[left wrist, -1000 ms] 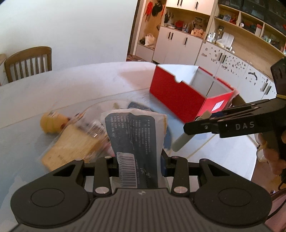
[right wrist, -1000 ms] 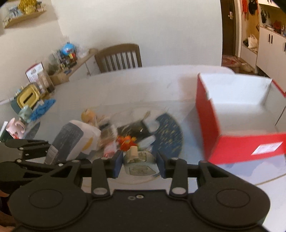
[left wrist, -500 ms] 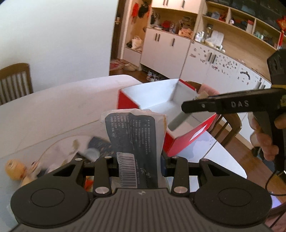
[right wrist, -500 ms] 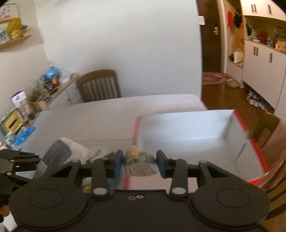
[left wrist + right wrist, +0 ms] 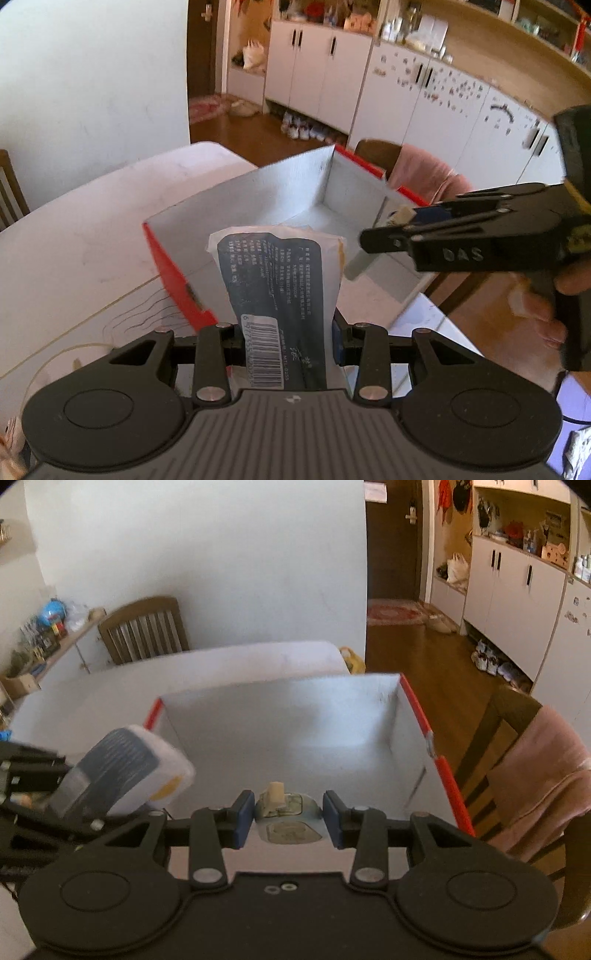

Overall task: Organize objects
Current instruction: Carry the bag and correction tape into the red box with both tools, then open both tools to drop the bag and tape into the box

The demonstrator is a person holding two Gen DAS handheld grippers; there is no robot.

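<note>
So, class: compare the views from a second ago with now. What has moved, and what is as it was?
Both grippers have swung away from the pile of items to the red box. The left gripper stays clamped on the barcoded packet, the right gripper on the small pouch. Nothing has been released. The box looks empty.

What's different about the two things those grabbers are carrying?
The packet in the left gripper is tall, flat, dark blue and white, with a barcode. The pouch in the right gripper is smaller, pale greenish, with a beige cap. Both are clamped above the red box.
</note>
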